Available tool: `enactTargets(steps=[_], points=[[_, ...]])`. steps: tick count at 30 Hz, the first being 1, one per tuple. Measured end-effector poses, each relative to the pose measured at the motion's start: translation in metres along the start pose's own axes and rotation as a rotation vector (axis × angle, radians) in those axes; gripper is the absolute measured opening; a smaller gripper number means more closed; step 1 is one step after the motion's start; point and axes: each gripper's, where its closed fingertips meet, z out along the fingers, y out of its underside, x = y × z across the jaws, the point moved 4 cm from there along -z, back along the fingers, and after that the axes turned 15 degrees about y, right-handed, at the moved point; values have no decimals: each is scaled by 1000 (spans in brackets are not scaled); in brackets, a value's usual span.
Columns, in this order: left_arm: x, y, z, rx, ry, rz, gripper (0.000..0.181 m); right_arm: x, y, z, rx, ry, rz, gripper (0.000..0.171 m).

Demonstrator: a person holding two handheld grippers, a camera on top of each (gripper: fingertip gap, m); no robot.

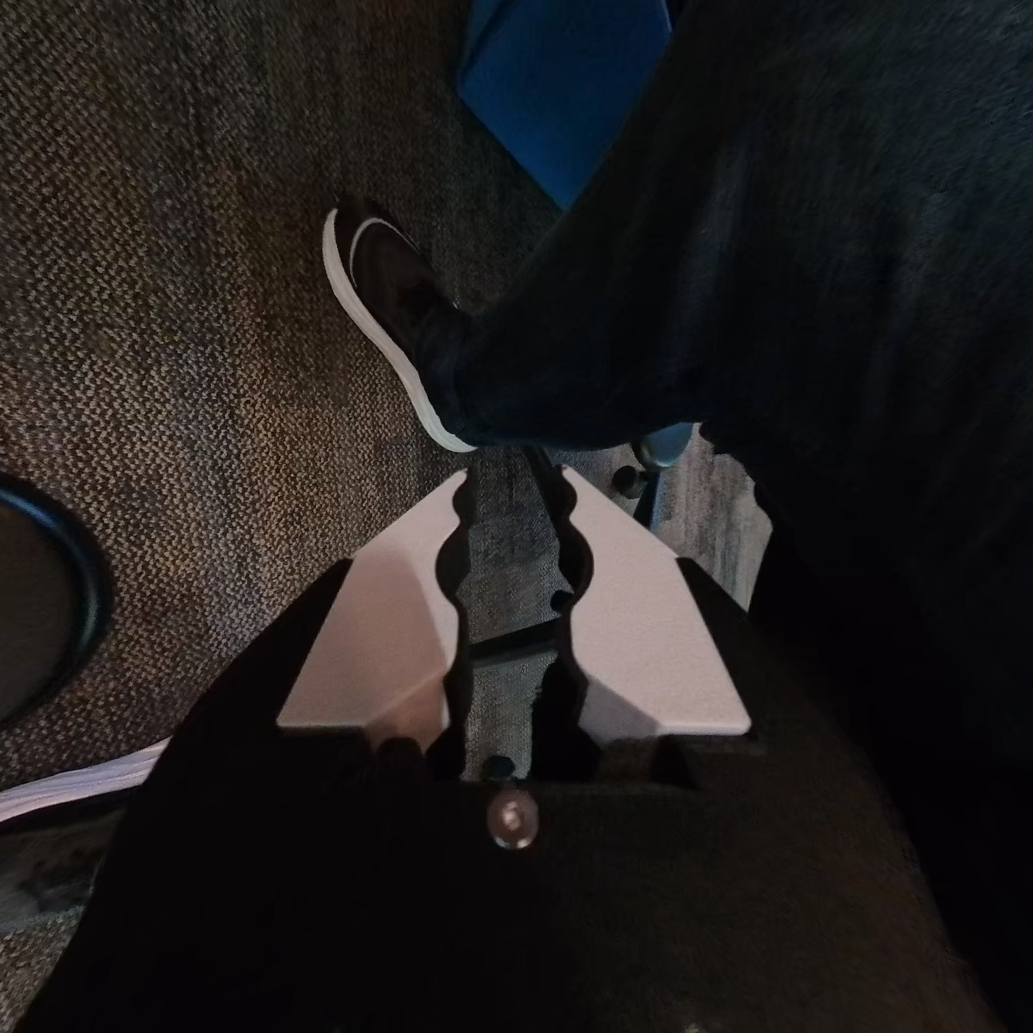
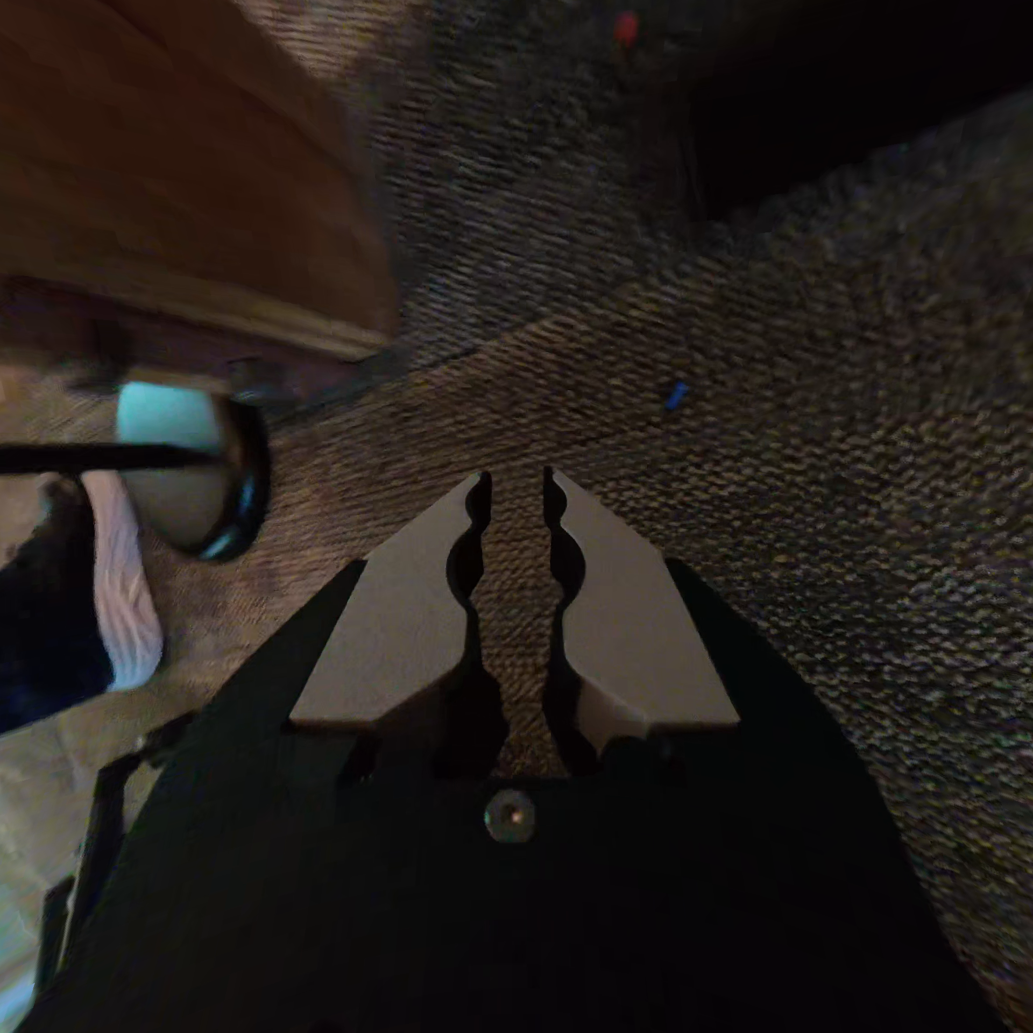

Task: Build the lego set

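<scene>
No lego set shows in either view. My left gripper (image 1: 514,475) points down at a speckled carpet (image 1: 167,279); its white fingers (image 1: 391,615) stand a little apart with nothing between them. My right gripper (image 2: 517,475) also points down at carpet (image 2: 782,447), its fingers slightly apart and empty. A small blue piece (image 2: 676,396) lies on the carpet up and right of the right gripper. A small red spot (image 2: 626,27) shows at the top edge; I cannot tell what it is.
A person's dark trouser leg (image 1: 726,279) and a black shoe with a white sole (image 1: 385,313) fill the left view's right side, by a blue seat (image 1: 548,95). A chair castor (image 1: 665,447) sits behind. A wooden surface (image 2: 167,167) and a dark round rim (image 2: 246,486) lie left. Some 45 cm of space lies between my two pairs of fingers. From the right gripper's tips to the small blue piece (image 2: 676,396) is close to 15 cm.
</scene>
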Motion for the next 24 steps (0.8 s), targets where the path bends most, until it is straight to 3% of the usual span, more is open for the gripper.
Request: enactTargets(steps=[3,6,16,21,22,24], points=[[-7,-6,-4,10,10,-25,25,39,7,54,-68,54,104,24],[-14,-6,-6,34,28,-64,26,57,-1,85,-72,57,174,24],[-29,-7,-16,49,39,-103,25,51,-3,140,-213,132,121,30],[-34,-5,-20,65,37,-117,25,56,-4,146,-266,213,88,13],[-35,-3,-20,67,35,-118,25,59,-2,146,-277,246,65,2],[-36,-2,-21,65,34,-118,25,59,-3,146,-282,243,30,0]])
